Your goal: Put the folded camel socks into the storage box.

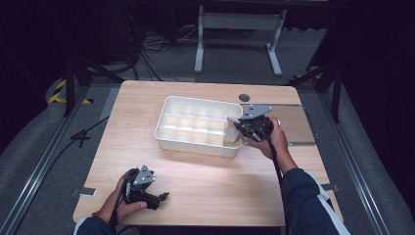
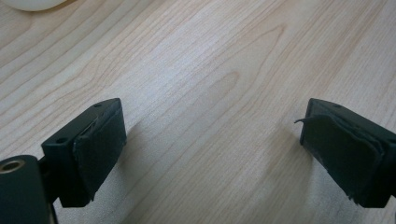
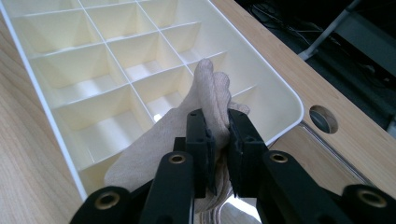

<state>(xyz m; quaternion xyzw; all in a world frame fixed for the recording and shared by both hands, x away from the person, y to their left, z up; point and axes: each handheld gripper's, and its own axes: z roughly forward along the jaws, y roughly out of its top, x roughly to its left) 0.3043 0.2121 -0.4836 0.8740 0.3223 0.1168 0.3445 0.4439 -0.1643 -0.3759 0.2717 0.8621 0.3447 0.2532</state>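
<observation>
My right gripper (image 3: 218, 140) pinches the cloth (image 3: 154, 144) over the tray's (image 3: 289, 100) corner cell; soft, light, floppy, so I grip a bunched fold. Left gripper (image 2: 212, 144) gapes empty above the surface (image 2: 210, 70).

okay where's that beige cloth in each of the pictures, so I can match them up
High view: the beige cloth sits right of centre, at the right end of the white divided tray, pinched by the right gripper.
Left gripper view: not in it; there is bare table wood between that gripper's open jaws.
Right gripper view: bottom centre, the cloth rises from between the shut jaws over the tray's compartments.
Shared landmark: the tray, seen in the high and right gripper views.
</observation>
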